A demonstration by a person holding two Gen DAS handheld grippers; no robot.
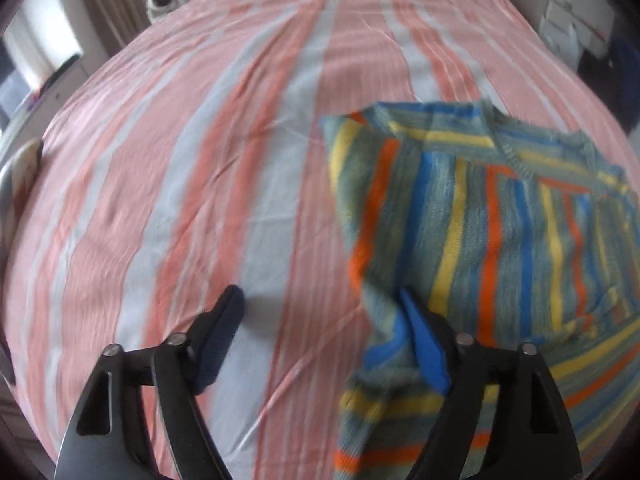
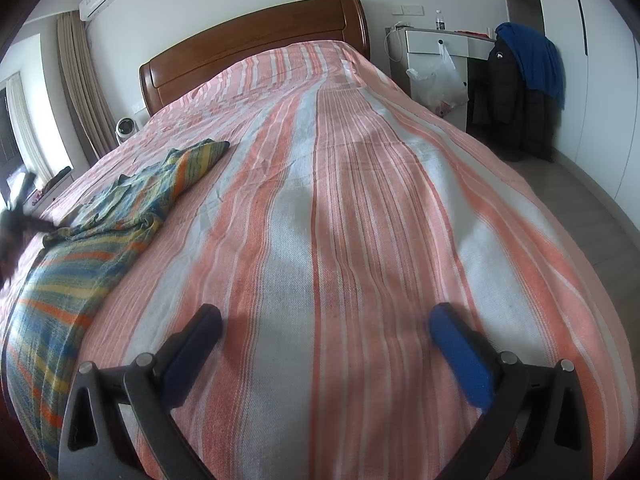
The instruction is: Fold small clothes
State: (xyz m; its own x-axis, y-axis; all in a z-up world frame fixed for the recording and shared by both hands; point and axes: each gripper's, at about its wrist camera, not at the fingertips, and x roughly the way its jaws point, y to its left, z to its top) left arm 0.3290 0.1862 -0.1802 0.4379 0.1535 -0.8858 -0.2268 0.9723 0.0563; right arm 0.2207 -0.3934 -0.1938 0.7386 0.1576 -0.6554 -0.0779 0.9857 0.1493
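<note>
A small knitted garment with grey-blue, yellow, orange and blue stripes lies partly folded on the striped bedspread, at the right of the left wrist view. My left gripper stands open just above the bed. Its right finger is over the garment's near left edge, and its left finger is over bare bedspread. The view is blurred. In the right wrist view the same garment lies rumpled at the far left. My right gripper is open over the bedspread with nothing between its fingers.
A wooden headboard closes the far end of the bed. A small white fan stands to its left by the curtain. Right of the bed are a white desk with a plastic bag, a dark jacket and bare floor.
</note>
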